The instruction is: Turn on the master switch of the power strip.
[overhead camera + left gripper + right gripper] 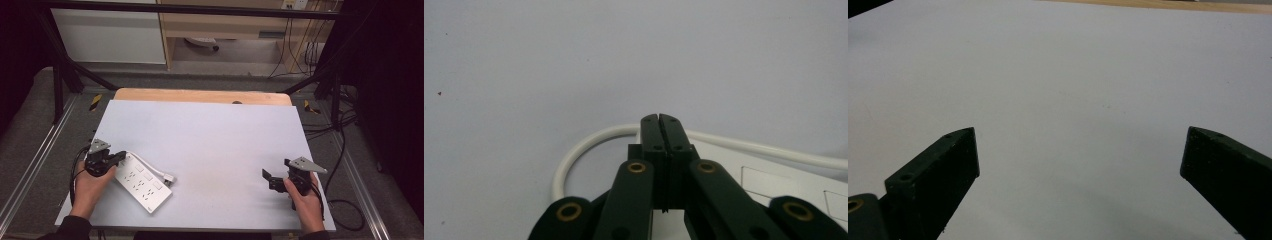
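Your white rectangular plastic power strip (141,186) lies skewed near the bench's (215,145) front left corner, its white cord (589,142) looping off its far end. No repositioning looks done yet. Your left gripper (116,159) rests at the strip's cord end, fingers (651,135) pressed together on nothing. Your right gripper (269,178) hovers well apart from the strip, low and level, fingers (943,170) spread wide.
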Demonstrator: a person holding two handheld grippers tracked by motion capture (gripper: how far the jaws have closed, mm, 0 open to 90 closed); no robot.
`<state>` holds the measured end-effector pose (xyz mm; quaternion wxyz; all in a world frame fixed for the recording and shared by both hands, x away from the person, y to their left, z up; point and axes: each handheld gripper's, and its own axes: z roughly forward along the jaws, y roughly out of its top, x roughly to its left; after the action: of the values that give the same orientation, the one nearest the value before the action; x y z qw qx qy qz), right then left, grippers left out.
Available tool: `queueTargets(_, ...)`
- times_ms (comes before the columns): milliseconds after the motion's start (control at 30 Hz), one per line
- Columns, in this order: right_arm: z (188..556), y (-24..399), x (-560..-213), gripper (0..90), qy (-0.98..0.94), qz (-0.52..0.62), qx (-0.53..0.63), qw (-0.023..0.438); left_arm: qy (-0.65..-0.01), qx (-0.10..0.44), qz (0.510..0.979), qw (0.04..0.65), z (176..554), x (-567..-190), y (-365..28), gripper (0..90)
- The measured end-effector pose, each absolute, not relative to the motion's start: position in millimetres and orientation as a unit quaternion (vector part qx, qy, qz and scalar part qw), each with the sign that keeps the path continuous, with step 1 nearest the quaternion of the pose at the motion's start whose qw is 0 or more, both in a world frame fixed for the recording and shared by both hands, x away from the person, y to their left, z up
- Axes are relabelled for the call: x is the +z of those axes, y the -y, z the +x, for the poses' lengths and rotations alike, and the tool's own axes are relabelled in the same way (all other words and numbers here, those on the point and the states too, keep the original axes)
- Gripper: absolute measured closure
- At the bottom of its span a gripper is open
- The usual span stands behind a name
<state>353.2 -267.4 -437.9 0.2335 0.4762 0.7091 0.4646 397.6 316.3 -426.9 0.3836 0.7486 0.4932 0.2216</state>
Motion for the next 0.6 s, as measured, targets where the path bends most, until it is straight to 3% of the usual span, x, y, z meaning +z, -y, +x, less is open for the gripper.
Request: queueTargets(600,353.1,268.1,-438.1,2.8,-0.710,0.477,0.462,0.236,-0.494,0.218,0.751,0.380,396.4,-431.5,-314.6,90.0)
